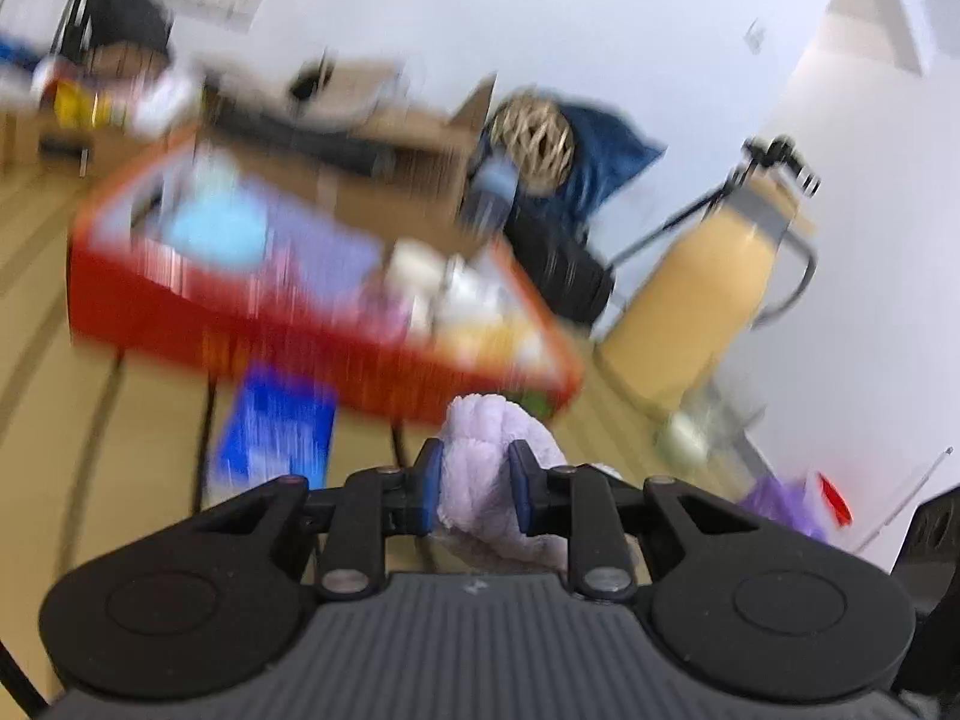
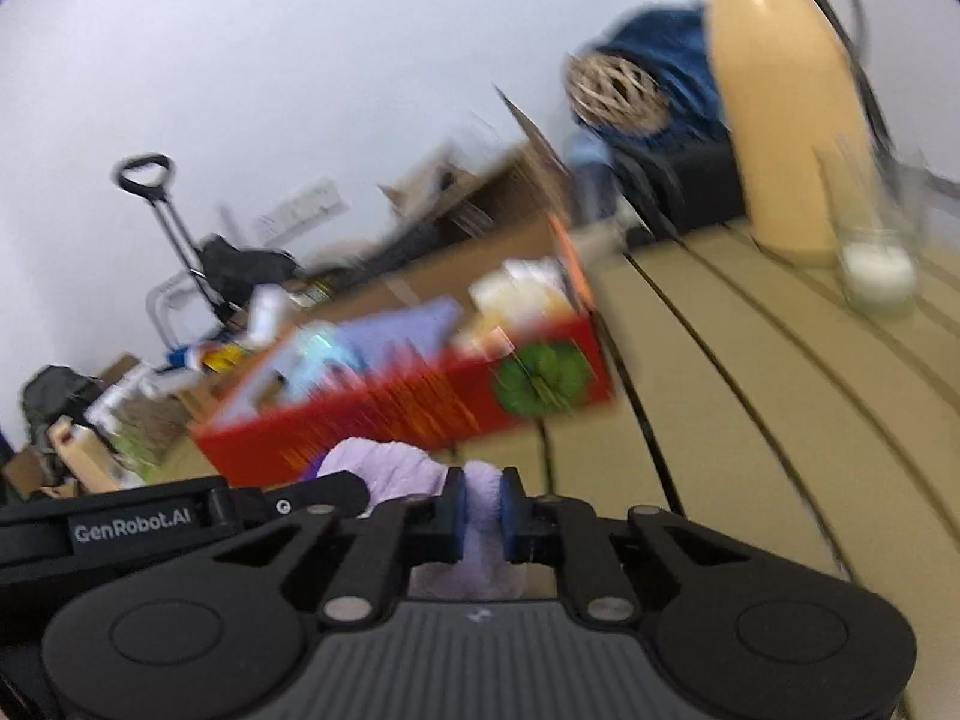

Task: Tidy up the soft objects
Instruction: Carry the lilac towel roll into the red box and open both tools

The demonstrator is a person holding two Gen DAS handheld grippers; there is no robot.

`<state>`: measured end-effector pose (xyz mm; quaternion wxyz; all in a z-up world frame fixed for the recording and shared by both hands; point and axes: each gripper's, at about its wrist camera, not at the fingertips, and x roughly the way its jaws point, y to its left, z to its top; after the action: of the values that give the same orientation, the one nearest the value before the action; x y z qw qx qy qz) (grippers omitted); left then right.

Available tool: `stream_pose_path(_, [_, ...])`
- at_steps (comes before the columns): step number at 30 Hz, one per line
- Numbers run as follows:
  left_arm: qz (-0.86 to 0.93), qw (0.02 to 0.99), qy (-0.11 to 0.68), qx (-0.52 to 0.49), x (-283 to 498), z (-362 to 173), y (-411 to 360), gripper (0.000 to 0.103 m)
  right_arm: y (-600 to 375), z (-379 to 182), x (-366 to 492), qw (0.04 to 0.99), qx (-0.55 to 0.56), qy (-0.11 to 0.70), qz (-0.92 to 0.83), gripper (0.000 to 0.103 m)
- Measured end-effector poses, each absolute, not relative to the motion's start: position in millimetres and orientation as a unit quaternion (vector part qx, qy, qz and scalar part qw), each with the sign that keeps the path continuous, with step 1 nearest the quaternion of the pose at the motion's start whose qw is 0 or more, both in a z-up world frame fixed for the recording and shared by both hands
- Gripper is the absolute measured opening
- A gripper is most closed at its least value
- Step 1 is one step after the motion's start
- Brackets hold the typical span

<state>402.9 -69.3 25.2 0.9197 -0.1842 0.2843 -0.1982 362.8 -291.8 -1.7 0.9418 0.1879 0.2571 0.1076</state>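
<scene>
Motion blur is smearing the red box (image 1: 252, 312) and its contents beyond telling apart. The left tool (image 1: 477, 489) is hiding much of the lilac cloth (image 1: 480, 450).

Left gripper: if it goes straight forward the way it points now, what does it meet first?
Probably the red box, just beyond the lilac towel that the left gripper holds. Blur makes depth uncertain.

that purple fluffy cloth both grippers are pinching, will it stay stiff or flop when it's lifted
Probably floppy: the purple cloth bunches and bulges around the left gripper and the right gripper. Its plush pile suggests it is light and unlikely to slip. The unheld part would likely sag.
</scene>
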Motion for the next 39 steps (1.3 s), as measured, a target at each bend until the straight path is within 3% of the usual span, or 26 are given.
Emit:
stream_pose_path(4, [-0.195, 0.931, 0.248, -0.182, 458, 73, -57, 0.024, -282, 55, 412, 0.954, 0.154, 0.211, 0.149, 0.011])
stream_pose_path(8, [-0.168, 0.922, 0.288, -0.194, 548, 73, -46, 0.025, -263, 79, 503, 0.954, 0.121, 0.226, 0.153, 0.011])
stream_pose_path(12, [-0.108, 0.913, 0.361, -0.155, 605, 28, -49, 0.027, -246, 46, 593, 0.932, 0.114, 0.31, 0.15, 0.011])
stream_pose_path(16, [-0.079, 0.908, 0.388, -0.136, 611, -2, -42, 0.044, -231, 0, 634, 0.899, 0.119, 0.398, 0.14, 0.012])
stream_pose_path(19, [-0.093, 0.915, 0.368, -0.14, 599, 8, -24, 0.062, -224, -4, 633, 0.89, 0.095, 0.419, 0.154, 0.016])
stream_pose_path(22, [-0.094, 0.928, 0.344, -0.111, 584, 29, -15, 0.065, -222, -2, 631, 0.876, 0.093, 0.439, 0.179, 0.02])
stream_pose_path(24, [-0.097, 0.937, 0.322, -0.091, 576, 48, -16, 0.074, -223, 2, 628, 0.879, 0.088, 0.436, 0.169, 0.027])
stream_pose_path(26, [-0.095, 0.947, 0.3, -0.068, 560, 68, -16, 0.077, -227, 11, 619, 0.883, 0.084, 0.431, 0.168, 0.041])
stream_pose_path(29, [-0.107, 0.952, 0.284, -0.051, 533, 98, -10, 0.088, -236, 44, 594, 0.898, 0.075, 0.402, 0.164, 0.043])
stream_pose_path(33, [-0.119, 0.959, 0.255, -0.022, 482, 130, -2, 0.089, -266, 102, 539, 0.923, 0.073, 0.348, 0.151, 0.043])
stream_pose_path(36, [-0.105, 0.971, 0.216, -0.005, 438, 149, 3, 0.098, -283, 136, 491, 0.939, 0.048, 0.311, 0.138, 0.051])
stream_pose_path(39, [-0.096, 0.978, 0.185, -0.011, 394, 155, 10, 0.1, -296, 159, 440, 0.953, 0.024, 0.276, 0.125, 0.054])
